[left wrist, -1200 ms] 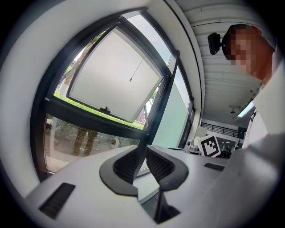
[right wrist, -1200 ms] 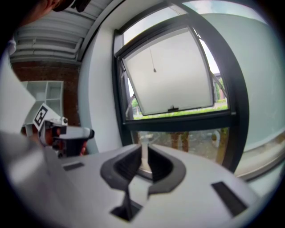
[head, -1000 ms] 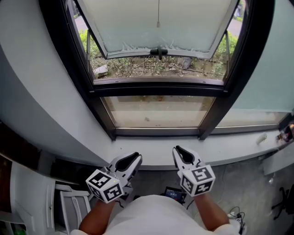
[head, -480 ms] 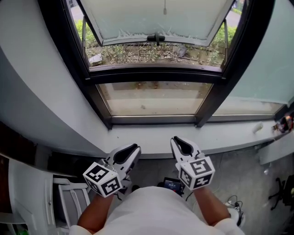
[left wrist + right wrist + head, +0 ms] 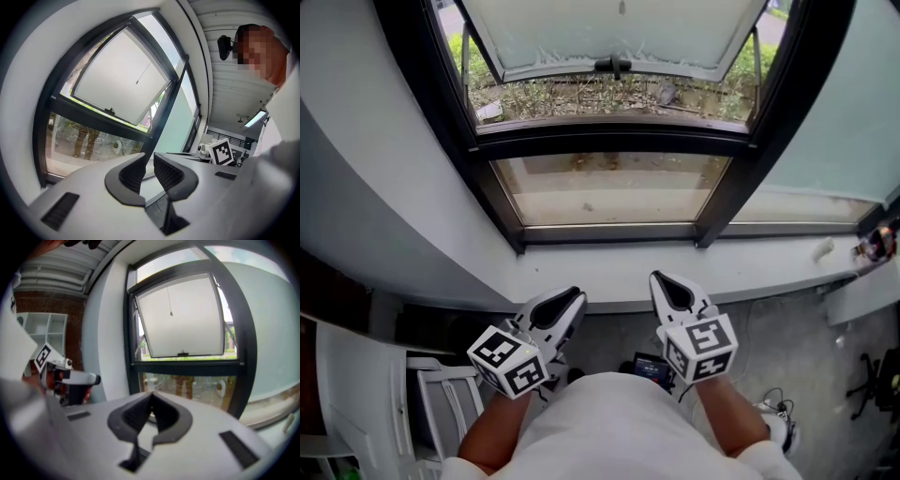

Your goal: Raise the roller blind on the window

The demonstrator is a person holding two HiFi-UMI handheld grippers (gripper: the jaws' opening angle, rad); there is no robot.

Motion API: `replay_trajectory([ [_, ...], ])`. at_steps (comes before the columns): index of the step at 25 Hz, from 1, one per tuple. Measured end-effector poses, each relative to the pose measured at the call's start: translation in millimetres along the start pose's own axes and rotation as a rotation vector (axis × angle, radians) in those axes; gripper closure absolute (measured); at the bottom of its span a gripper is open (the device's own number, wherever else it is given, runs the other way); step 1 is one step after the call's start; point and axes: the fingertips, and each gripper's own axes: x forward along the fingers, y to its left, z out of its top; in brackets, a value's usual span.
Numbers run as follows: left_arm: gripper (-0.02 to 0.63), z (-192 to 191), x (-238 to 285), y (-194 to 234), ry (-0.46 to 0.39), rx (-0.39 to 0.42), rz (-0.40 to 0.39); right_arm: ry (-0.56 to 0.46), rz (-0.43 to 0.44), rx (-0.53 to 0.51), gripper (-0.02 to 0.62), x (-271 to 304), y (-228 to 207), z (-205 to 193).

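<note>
The window fills the far side of the room in a dark frame (image 5: 609, 142), and a white sill (image 5: 609, 277) runs along its foot. The upper middle sash (image 5: 609, 33) is tilted outward, its pane white and cloudy. Twigs and grass (image 5: 581, 94) show on the ground beneath it, and the lower pane (image 5: 609, 187) is clear.

Of the blind, only a thin pull cord (image 5: 171, 313) is plain to see. It hangs in front of the tilted sash, well above both tools. A pale green sheet (image 5: 853, 122) covers the right-hand pane almost to the sill; whether it is blind cloth or tinted glass cannot be told.

A few small objects (image 5: 822, 249) lie at the right end of the sill. The floor (image 5: 806, 375) below is grey, with cables (image 5: 778, 433) at the right and white furniture (image 5: 441, 412) at the left. White shelves (image 5: 47, 329) stand against a brick wall (image 5: 42, 298).

Both tools are held low at the person's waist, pointing at the sill and touching nothing. The left tool (image 5: 567, 298) has its jaws a narrow gap apart and holds nothing. The right tool (image 5: 667, 281) has just closed its jaws until the tips meet, with nothing between them.
</note>
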Motion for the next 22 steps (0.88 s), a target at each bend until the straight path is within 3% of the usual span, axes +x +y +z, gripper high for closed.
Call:
replay_trajectory([
  [22,0.535,-3.6,6.1,-10.6,0.014,-0.018,-0.021,0.003,-0.018,-0.003,0.574,-6.5,-8.2,3.6],
])
